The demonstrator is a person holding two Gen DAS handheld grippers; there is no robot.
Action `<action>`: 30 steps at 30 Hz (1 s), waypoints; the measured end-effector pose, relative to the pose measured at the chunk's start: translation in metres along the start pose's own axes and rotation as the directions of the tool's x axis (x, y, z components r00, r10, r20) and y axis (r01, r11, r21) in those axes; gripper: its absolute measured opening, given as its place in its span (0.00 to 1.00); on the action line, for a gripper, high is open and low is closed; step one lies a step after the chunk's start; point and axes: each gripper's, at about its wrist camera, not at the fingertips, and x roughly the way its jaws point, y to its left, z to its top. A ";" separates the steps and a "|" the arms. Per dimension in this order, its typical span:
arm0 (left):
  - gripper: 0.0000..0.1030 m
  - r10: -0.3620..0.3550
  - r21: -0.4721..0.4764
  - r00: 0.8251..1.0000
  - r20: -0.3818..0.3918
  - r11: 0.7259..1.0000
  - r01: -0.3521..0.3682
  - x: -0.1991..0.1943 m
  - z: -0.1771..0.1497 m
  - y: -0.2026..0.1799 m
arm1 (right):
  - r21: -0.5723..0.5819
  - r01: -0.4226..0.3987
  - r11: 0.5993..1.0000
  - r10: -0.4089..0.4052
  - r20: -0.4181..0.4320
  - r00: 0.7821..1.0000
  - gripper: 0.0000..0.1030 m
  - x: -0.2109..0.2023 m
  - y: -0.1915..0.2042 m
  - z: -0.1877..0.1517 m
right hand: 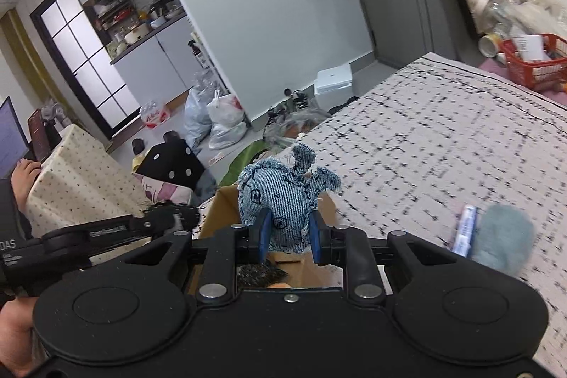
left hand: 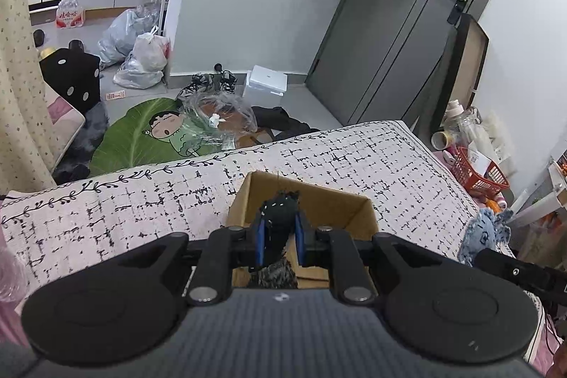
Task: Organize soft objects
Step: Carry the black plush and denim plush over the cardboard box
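My left gripper (left hand: 280,225) is shut on a black soft toy with white specks (left hand: 281,204), which sticks up between the blue pads. It hangs over an open cardboard box (left hand: 329,201) standing on the bed's patterned cover (left hand: 141,201). A dark fuzzy item (left hand: 273,275) lies inside the box. My right gripper (right hand: 290,225) is shut on a blue denim soft toy (right hand: 280,197), held above the same box (right hand: 221,211). The denim toy (left hand: 485,232) also shows at the right of the left wrist view. The black toy (right hand: 170,215) shows at the left of the right wrist view.
A fluffy grey-blue item (right hand: 503,243) and a small tube (right hand: 464,229) lie on the bed cover (right hand: 425,130) to the right. A red basket (right hand: 531,62) stands beyond the bed. Plastic bags (left hand: 141,55), a green leaf mat (left hand: 141,137) and a white box (left hand: 265,84) cover the floor.
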 end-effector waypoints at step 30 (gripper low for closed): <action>0.57 -0.020 -0.073 1.000 -0.012 0.997 0.019 0.066 0.014 0.018 | 0.076 -0.081 0.994 0.088 -0.106 0.990 0.34 0.099 0.005 -0.001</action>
